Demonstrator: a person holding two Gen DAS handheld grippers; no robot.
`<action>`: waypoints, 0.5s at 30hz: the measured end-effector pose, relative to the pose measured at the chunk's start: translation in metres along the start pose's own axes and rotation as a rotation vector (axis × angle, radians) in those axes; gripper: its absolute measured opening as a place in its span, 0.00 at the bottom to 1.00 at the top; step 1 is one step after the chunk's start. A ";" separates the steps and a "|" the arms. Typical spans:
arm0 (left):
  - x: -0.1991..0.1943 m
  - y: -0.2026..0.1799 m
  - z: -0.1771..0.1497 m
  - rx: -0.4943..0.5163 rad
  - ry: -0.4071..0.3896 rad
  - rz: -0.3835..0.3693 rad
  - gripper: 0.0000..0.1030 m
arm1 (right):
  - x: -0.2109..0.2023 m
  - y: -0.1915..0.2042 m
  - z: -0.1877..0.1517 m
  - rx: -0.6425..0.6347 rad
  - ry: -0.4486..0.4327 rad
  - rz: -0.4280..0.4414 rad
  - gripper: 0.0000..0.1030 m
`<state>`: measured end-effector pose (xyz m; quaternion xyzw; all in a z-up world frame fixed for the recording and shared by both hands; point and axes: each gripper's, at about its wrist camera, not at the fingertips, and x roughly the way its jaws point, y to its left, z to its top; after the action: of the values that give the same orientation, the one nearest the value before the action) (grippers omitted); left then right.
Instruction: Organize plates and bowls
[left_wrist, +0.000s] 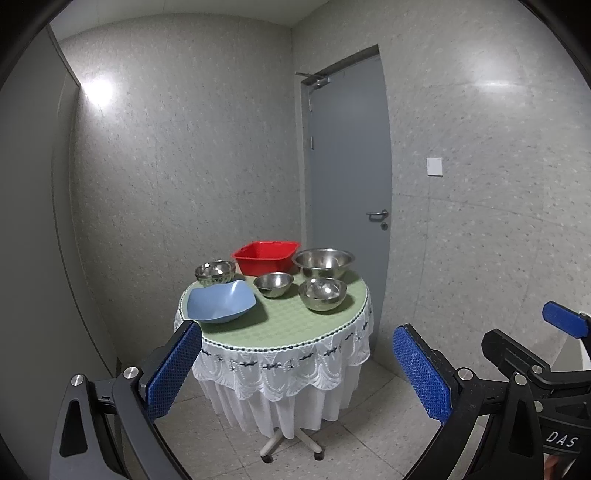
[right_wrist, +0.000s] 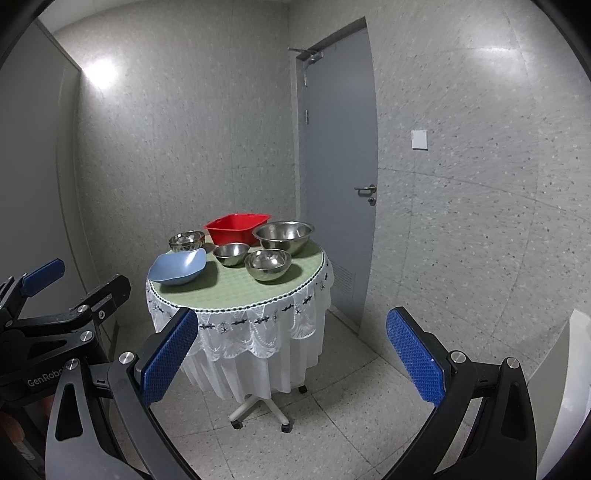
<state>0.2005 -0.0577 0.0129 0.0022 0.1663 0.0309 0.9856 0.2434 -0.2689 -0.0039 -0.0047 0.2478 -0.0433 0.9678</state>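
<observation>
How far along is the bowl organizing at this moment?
Barely begun. Possibly done: a smaller bowl already sits inside one steel bowl. In hand: nothing; left gripper and right gripper are open, short of the table. Left: blue bowl, other steel bowls and red basin remain separate.

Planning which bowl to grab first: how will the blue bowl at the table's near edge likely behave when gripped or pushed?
The blue bowl looks like thin plastic, so it is probably light and may flex a little. Its wavy, sloped rim could slip between the pads. It sits close to the table edge, so a push might slide it off.
</observation>
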 end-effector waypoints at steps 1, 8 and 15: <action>0.007 0.000 0.001 -0.002 0.005 -0.001 0.99 | 0.005 -0.001 0.001 0.000 0.004 0.001 1.00; 0.050 0.004 0.010 0.002 0.035 -0.009 0.99 | 0.038 -0.005 0.007 0.007 0.033 0.009 1.00; 0.114 0.021 0.027 0.023 0.102 -0.057 0.99 | 0.078 0.003 0.014 0.016 0.054 0.001 1.00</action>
<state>0.3160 -0.0300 0.0013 0.0073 0.2169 0.0012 0.9762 0.3186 -0.2730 -0.0294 0.0045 0.2733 -0.0447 0.9609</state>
